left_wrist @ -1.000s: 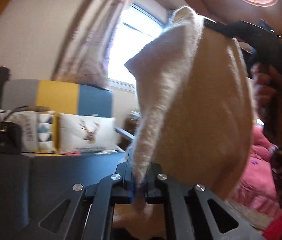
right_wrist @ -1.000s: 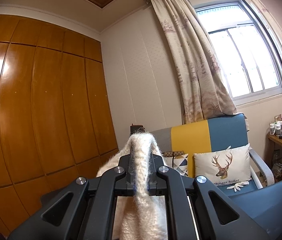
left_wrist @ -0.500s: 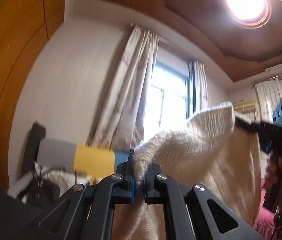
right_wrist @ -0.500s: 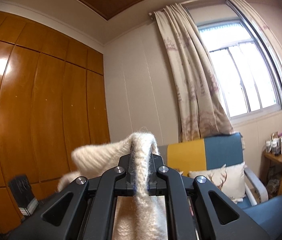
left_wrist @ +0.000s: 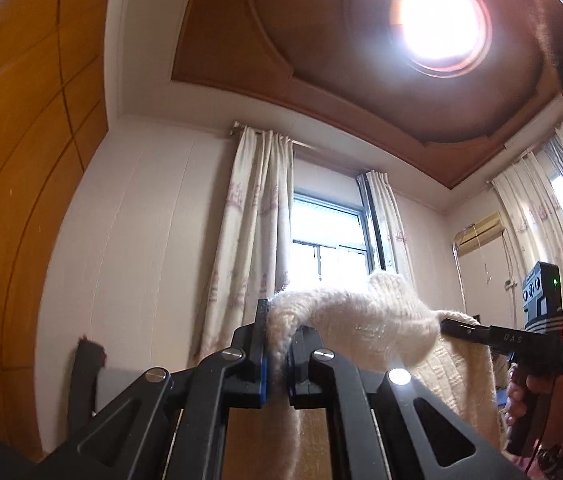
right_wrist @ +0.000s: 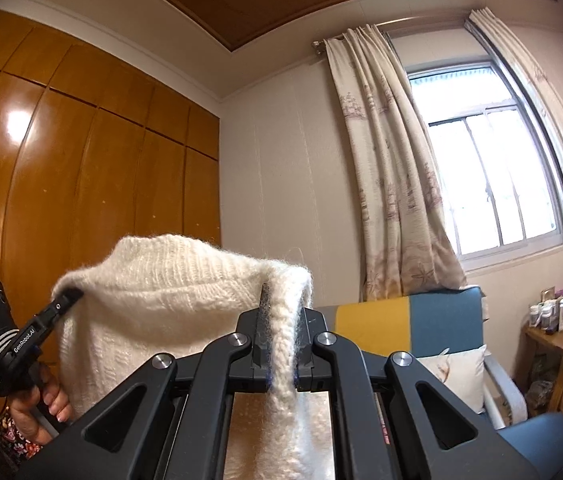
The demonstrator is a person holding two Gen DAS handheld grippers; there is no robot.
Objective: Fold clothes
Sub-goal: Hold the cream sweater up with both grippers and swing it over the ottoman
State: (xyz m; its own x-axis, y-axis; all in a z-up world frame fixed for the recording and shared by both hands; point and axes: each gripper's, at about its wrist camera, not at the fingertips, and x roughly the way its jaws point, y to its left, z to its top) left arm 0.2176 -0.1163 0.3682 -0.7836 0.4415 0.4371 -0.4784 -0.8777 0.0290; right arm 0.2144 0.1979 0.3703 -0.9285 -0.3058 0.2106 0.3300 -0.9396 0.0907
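Sweater (right_wrist: 169,312), cream knit, hangs in the air between both grippers: the left gripper (left_wrist: 277,340) pinches one edge, the right gripper (right_wrist: 279,336) the other. Behind it are a curtain (right_wrist: 385,184) and wardrobe (right_wrist: 73,184).

"GenRobot.AI" on left gripper (right_wrist: 66,297) arm – "DAS" on right gripper (left_wrist: 447,326) arm – nothing else legible.
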